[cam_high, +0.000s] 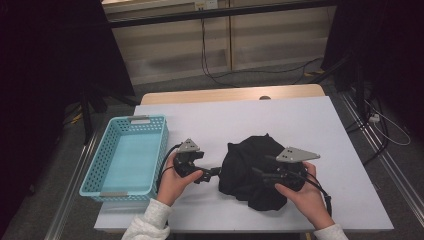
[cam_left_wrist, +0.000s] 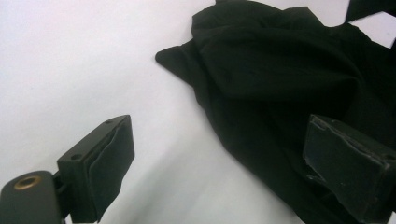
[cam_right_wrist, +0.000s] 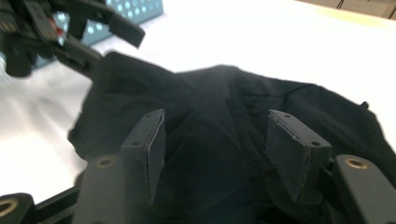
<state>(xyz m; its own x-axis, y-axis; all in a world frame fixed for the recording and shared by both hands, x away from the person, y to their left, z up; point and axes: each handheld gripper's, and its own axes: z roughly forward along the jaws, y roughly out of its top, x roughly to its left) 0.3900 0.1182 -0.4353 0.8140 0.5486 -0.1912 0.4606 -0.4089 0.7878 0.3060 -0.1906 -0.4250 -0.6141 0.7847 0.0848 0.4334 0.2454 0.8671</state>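
The right tool (cam_right_wrist: 217, 156) hangs over the black cloth (cam_high: 252, 170) with jaws apart, grasping nothing; the left tool (cam_left_wrist: 224, 172) is also released, one jaw above the cloth's edge. The cloth lies crumpled mid-counter (cam_high: 300, 125). A shallow pinch may catch only one fold, so the bundle could unravel and drag. The blue basket (cam_high: 127, 156) sits well left, with the left tool between it and the cloth.

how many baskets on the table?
1: a light blue perforated basket at the table's left edge, left of the left gripper. Nothing shows inside it.
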